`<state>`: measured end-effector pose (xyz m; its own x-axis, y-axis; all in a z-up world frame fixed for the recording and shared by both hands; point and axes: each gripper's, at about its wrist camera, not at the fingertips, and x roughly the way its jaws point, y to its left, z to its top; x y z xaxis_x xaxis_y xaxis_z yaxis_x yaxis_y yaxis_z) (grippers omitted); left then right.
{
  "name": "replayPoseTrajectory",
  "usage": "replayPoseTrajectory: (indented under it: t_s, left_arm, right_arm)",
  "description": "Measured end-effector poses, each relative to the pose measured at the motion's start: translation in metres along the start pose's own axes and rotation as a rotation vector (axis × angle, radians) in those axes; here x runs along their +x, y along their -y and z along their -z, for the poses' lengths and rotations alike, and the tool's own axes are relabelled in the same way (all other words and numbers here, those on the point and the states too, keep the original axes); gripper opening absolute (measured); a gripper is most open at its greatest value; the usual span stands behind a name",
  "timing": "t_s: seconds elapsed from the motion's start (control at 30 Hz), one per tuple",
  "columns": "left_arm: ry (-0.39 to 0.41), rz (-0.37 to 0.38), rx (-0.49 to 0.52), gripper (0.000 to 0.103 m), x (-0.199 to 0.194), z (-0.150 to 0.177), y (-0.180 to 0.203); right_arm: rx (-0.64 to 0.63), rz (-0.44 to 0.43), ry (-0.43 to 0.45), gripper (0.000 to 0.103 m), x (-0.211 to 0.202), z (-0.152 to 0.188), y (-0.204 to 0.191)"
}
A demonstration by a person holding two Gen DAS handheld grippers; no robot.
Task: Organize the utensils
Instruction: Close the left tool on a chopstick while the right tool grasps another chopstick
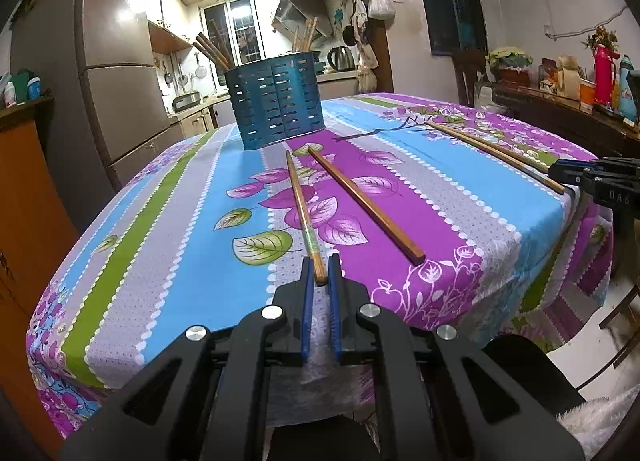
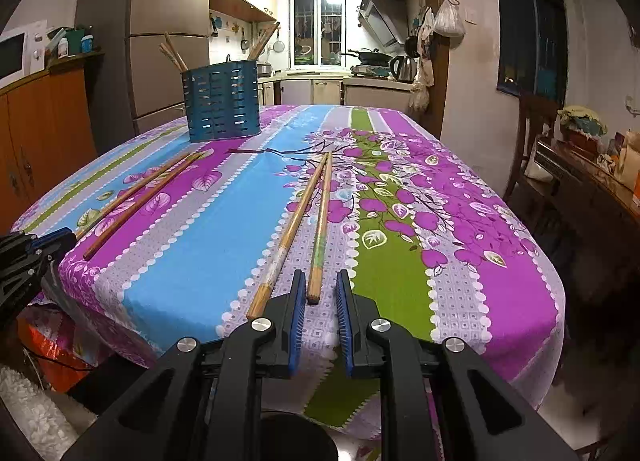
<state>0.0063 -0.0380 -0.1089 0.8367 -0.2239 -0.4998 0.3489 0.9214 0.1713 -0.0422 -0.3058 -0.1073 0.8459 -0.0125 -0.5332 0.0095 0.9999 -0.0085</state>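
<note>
A blue slotted utensil holder (image 1: 276, 101) with several chopsticks in it stands far back on the table; it also shows in the right wrist view (image 2: 221, 101). My left gripper (image 1: 321, 265) is open, its jaws on either side of the near end of a bamboo chopstick (image 1: 303, 213). A darker chopstick (image 1: 364, 203) lies just right of it. My right gripper (image 2: 322, 281) is open around the near end of a chopstick (image 2: 321, 229). Another chopstick (image 2: 290, 233) lies just left of it.
The table wears a striped floral tablecloth (image 1: 192, 253). The right pair of chopsticks (image 1: 492, 151) and the right gripper (image 1: 596, 177) show at the left view's right edge. A sideboard (image 2: 592, 197) with clutter stands to the right, and a fridge (image 2: 160, 53) at back left.
</note>
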Motion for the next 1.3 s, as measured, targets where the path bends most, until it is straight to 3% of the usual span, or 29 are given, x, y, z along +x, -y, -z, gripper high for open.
replayPoseTrajectory:
  t_s: [0.33,0.73,0.9,1.3]
  left_arm:
    - [0.037,0.008,-0.022,0.006,-0.001,0.005,-0.002]
    - [0.028,0.041,-0.028,0.005,-0.003,0.003,-0.008]
    - [0.061,0.036,-0.033,0.005,-0.012,-0.003,-0.014]
    - [0.111,0.058,-0.078,0.005,-0.031,-0.025,-0.027]
  right_arm:
    - [-0.020,0.006,0.020,0.009,-0.001,0.002,-0.005]
    - [0.004,0.024,0.028,0.008,-0.011,0.002,-0.007]
    - [0.006,0.034,0.040,0.008,-0.025,-0.005,-0.006]
    - [0.030,0.003,0.179,0.008,-0.068,-0.050,0.007]
